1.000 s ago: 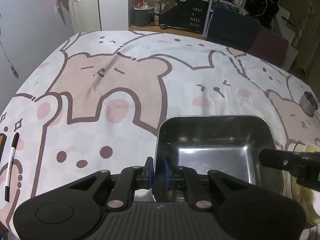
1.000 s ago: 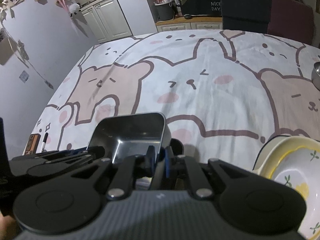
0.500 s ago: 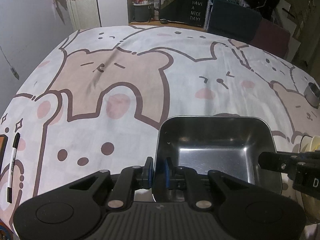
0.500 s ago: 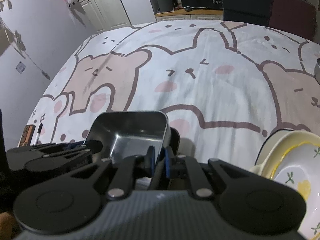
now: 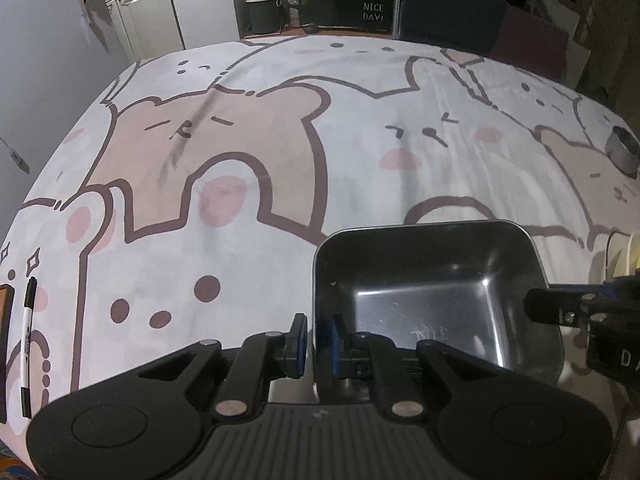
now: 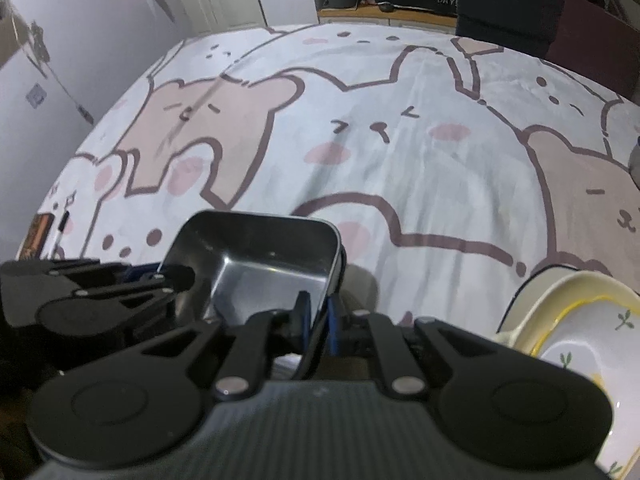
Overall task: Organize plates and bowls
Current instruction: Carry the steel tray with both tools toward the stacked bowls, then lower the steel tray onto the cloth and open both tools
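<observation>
A rectangular steel tray (image 5: 420, 280) is held just above the bear-print tablecloth (image 5: 280, 140), casting a shadow below. My left gripper (image 5: 318, 340) is shut on its left wall, one blue pad outside and one inside. My right gripper (image 6: 318, 320) pinches the tray's right wall (image 6: 332, 256) and its jaws are closing on it. Each gripper shows in the other's view: the right gripper (image 5: 560, 306) beside the tray's right rim, the left gripper (image 6: 160, 280) at the tray's left side. A cream bowl with a yellow rim and leaf pattern (image 6: 580, 340) sits to the right.
A small steel cup (image 5: 622, 152) stands at the table's far right. At the left edge lie a black-and-white pen (image 5: 27, 340) and an orange-brown object (image 5: 4, 320). Dark chairs (image 5: 452, 12) and white cabinets (image 5: 148, 20) stand beyond the table.
Both grippers have rolled slightly with the tray still held between them. The cream bowl has slipped toward the right edge of the left wrist view.
</observation>
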The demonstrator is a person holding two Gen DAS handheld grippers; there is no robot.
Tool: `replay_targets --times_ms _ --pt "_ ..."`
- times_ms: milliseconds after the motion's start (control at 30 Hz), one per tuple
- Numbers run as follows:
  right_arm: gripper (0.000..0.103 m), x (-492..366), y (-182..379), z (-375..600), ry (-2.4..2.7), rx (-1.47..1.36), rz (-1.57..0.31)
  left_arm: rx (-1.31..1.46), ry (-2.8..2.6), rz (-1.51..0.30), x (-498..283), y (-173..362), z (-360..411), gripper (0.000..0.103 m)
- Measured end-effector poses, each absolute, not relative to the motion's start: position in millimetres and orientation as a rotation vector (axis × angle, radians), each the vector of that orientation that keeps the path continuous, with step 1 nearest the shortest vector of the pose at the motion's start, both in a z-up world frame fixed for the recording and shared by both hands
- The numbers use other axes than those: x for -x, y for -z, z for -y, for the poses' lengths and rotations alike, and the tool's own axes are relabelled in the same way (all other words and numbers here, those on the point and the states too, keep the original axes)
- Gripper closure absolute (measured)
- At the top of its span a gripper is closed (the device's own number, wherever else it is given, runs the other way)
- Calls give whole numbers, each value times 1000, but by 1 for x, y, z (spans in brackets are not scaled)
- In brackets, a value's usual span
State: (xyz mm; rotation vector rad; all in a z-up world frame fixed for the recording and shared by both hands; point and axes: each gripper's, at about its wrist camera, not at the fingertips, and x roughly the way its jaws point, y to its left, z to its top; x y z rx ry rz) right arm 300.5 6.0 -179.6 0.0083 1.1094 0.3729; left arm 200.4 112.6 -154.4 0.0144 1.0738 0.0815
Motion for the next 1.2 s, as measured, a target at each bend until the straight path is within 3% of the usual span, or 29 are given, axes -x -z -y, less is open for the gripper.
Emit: replay_targets --times_ms 400,833,1200 --pt "93 -304 189 -4 -345 16 -1153 -30 -86 -1080 -200 156 -113 86" --pt "78 -309 196 2 -325 -12 -1181 -38 -87 -1081 -201 156 -111 86" --pt "73 -308 197 3 -326 -6 -1186 -37 -86 -1081 -201 157 -113 82"
